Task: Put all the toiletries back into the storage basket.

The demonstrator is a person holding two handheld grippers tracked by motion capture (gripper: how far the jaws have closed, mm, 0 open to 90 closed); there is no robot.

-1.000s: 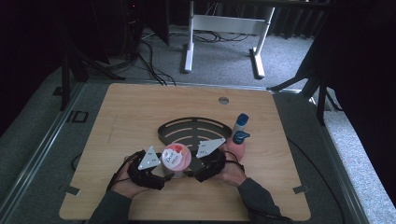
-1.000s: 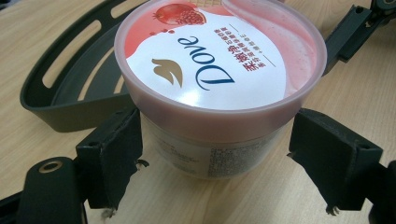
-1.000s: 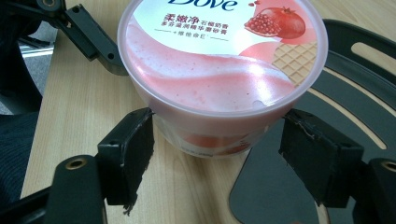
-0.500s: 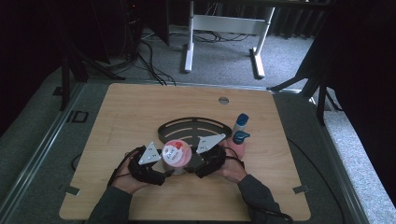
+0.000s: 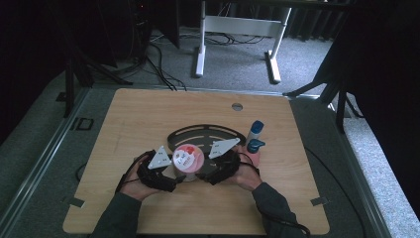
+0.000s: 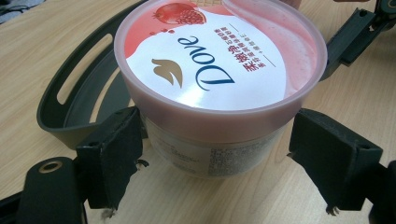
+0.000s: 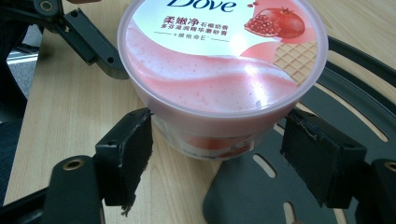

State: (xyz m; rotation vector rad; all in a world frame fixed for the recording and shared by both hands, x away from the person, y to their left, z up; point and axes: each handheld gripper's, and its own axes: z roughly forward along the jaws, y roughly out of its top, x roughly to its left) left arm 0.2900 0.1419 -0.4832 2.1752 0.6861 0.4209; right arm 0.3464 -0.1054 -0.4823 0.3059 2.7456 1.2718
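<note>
Item 1: pink Dove tub (image 5: 187, 158), lid on, label up. We found it standing upright on the tabletop (image 5: 148, 114), near the person's edge, partly over the near rim of the black slotted tray (image 5: 205, 130).

Item 2: left gripper (image 5: 174, 174). Seen along its own view, its fingers (image 6: 112, 154) sat on either side of the tub's white body, below the lid's overhang. The left one touched or nearly touched the wall; the right one (image 6: 334, 161) stood a little off it. We judged them part open and bracketing the tub, not clamped on it.

Item 3: right gripper (image 5: 204, 173). It came at the same tub from the opposite side. Its fingers (image 7: 125, 154) likewise flanked the body under the lid, with a small gap at the farther one (image 7: 320, 158). We could not confirm a firm hold.

Item 4: 2 bottles with blue caps, 1 white (image 5: 255, 131) and 1 pink (image 5: 253, 150), stood just right of the tray, close to the right hand.

Risks, as we judged them:
- Both pairs of fingers sat low on a smooth, tapering wall. A squeeze there could let the tub slip upward or tip.
- Uneven contact, 1 finger touching first, could skid the tub across the tabletop or against the tray rim.
- If the lid was to be twisted off, neither gripper held the lid itself.
- A wide swing of the right hand could knock over the pink bottle.
</note>
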